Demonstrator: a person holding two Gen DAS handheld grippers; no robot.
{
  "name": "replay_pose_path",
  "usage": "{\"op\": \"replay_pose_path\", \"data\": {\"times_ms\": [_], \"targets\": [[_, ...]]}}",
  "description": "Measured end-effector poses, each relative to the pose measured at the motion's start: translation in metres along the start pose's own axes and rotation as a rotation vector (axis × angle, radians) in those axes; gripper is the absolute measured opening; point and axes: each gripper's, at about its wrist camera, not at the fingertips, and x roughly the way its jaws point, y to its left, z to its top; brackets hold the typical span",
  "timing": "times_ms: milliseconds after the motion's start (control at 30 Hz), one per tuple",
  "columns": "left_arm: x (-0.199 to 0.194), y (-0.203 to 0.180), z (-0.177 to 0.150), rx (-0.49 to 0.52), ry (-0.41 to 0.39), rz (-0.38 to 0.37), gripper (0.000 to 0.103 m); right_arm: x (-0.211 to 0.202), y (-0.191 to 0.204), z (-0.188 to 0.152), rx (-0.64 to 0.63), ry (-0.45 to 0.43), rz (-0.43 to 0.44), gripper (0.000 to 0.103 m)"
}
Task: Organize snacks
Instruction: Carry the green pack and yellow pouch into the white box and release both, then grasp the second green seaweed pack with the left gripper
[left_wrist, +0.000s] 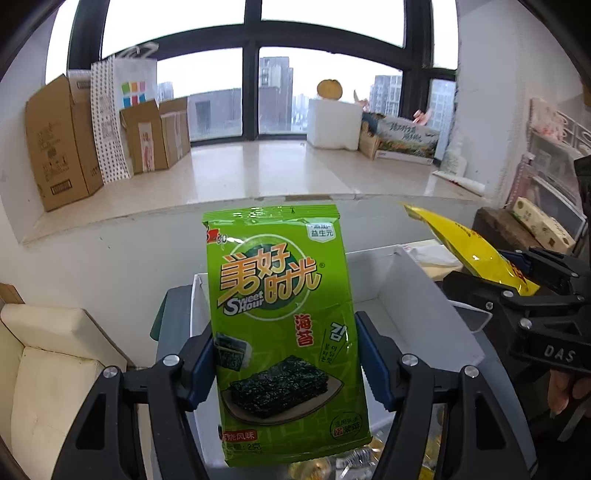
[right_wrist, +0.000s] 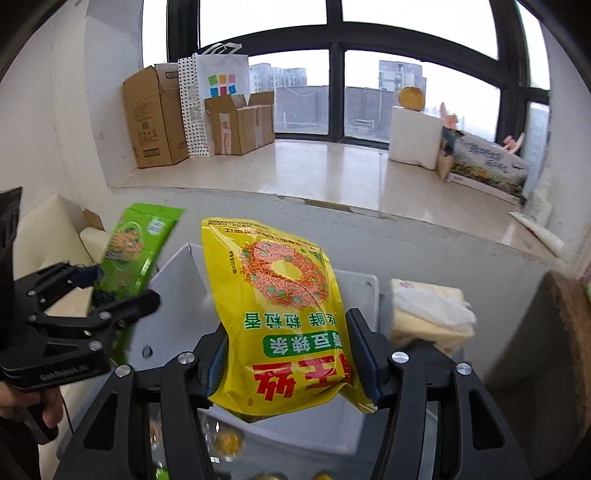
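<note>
My left gripper (left_wrist: 286, 363) is shut on a green seaweed snack packet (left_wrist: 284, 325), held upright above a white open box (left_wrist: 413, 306). My right gripper (right_wrist: 288, 365) is shut on a yellow snack bag (right_wrist: 280, 317), held upside down above the same white box (right_wrist: 173, 295). In the left wrist view the right gripper (left_wrist: 517, 288) with the yellow bag (left_wrist: 465, 247) is at the right. In the right wrist view the left gripper (right_wrist: 99, 291) with the green packet (right_wrist: 136, 251) is at the left. Small wrapped candies (right_wrist: 227, 441) lie below the box.
A pack of tissues (right_wrist: 428, 314) lies right of the box. A cream sofa (left_wrist: 48, 354) stands at the left. Cardboard boxes (right_wrist: 155, 114), a paper bag (right_wrist: 207, 103) and a white foam box (right_wrist: 413, 136) stand on the window ledge behind.
</note>
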Motion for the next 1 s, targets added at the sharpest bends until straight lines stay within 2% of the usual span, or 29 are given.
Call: {"op": "replay_pose_path", "data": {"times_ms": [67, 100, 133, 167, 267, 333, 433, 533, 700, 800, 833, 900, 1000], "targets": [[0.014, 0.005, 0.003, -0.004, 0.017, 0.015, 0.072, 0.013, 0.002, 0.004, -0.011, 0.006, -0.016, 0.071], [0.019, 0.005, 0.001, -0.004, 0.022, 0.021, 0.079, 0.020, 0.004, 0.005, -0.021, 0.006, -0.035, 0.076], [0.027, 0.008, 0.001, -0.003, 0.033, 0.033, 0.100, 0.025, 0.006, 0.006, -0.035, 0.002, -0.036, 0.083], [0.030, 0.010, -0.001, -0.003, 0.040, 0.038, 0.103, 0.028, 0.008, 0.005, -0.054, 0.007, -0.042, 0.094], [0.037, 0.019, -0.009, -0.029, 0.043, 0.050, 0.103, 0.032, 0.017, -0.001, -0.141, 0.000, -0.139, 0.097], [0.039, 0.025, -0.015, -0.060, 0.055, 0.020, 0.103, 0.034, 0.019, -0.004, -0.162, 0.007, -0.150, 0.097], [0.038, 0.028, -0.021, -0.070, 0.059, 0.017, 0.103, 0.036, 0.014, -0.010, -0.138, 0.022, -0.138, 0.097], [0.031, 0.024, -0.022, -0.039, 0.049, 0.022, 0.103, 0.031, 0.007, -0.011, -0.098, 0.020, -0.119, 0.097], [0.008, 0.013, -0.025, 0.010, 0.023, 0.039, 0.103, 0.013, -0.007, -0.014, 0.007, -0.001, -0.046, 0.097], [-0.011, 0.002, -0.030, 0.026, 0.012, 0.019, 0.103, -0.003, -0.011, -0.021, 0.035, -0.024, -0.007, 0.097], [-0.018, -0.001, -0.033, 0.026, 0.010, 0.009, 0.103, -0.011, -0.012, -0.026, 0.033, -0.034, -0.001, 0.103], [-0.035, -0.007, -0.041, 0.028, -0.004, -0.005, 0.103, -0.025, -0.011, -0.035, 0.021, -0.054, -0.008, 0.103], [-0.066, -0.020, -0.062, 0.049, -0.034, 0.023, 0.103, -0.052, -0.009, -0.056, 0.020, -0.093, -0.005, 0.103]]}}
